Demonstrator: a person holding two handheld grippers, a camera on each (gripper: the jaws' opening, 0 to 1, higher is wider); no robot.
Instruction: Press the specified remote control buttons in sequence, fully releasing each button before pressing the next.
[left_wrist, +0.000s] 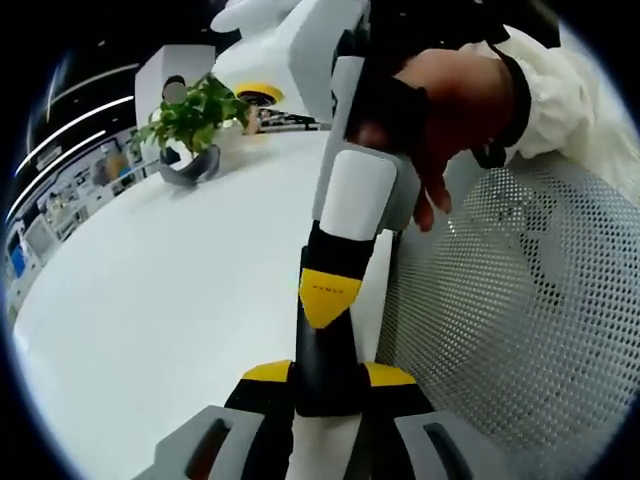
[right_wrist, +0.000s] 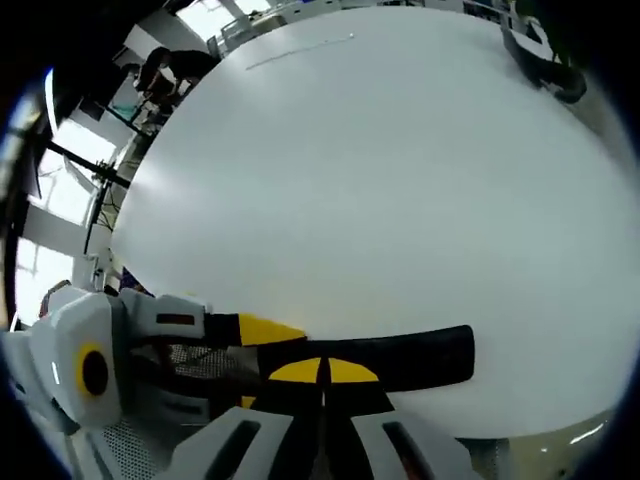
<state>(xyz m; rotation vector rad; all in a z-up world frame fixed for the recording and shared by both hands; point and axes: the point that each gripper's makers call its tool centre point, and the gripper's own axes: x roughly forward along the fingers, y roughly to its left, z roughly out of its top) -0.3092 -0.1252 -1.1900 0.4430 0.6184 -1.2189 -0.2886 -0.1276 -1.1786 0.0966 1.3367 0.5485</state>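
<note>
A slim black remote control (left_wrist: 322, 345) stands between my left gripper's (left_wrist: 328, 378) yellow-tipped jaws, which are shut on its near end. My right gripper (left_wrist: 325, 295), held by a gloved hand (left_wrist: 440, 110), comes down from above with its yellow tip against the remote's face. In the right gripper view the remote (right_wrist: 420, 358) lies crosswise just above my right gripper (right_wrist: 322, 372), whose jaws are shut together and touch the remote's edge. The left gripper (right_wrist: 258, 355) reaches in from the left and holds the remote's left end. No buttons are visible.
A broad white table (left_wrist: 170, 290) spreads out below. A potted green plant (left_wrist: 195, 118) stands at its far side beside a white machine (left_wrist: 290, 50). A white mesh chair back (left_wrist: 520, 310) rises at the right. A dark curved object (right_wrist: 540, 55) lies at the table's far edge.
</note>
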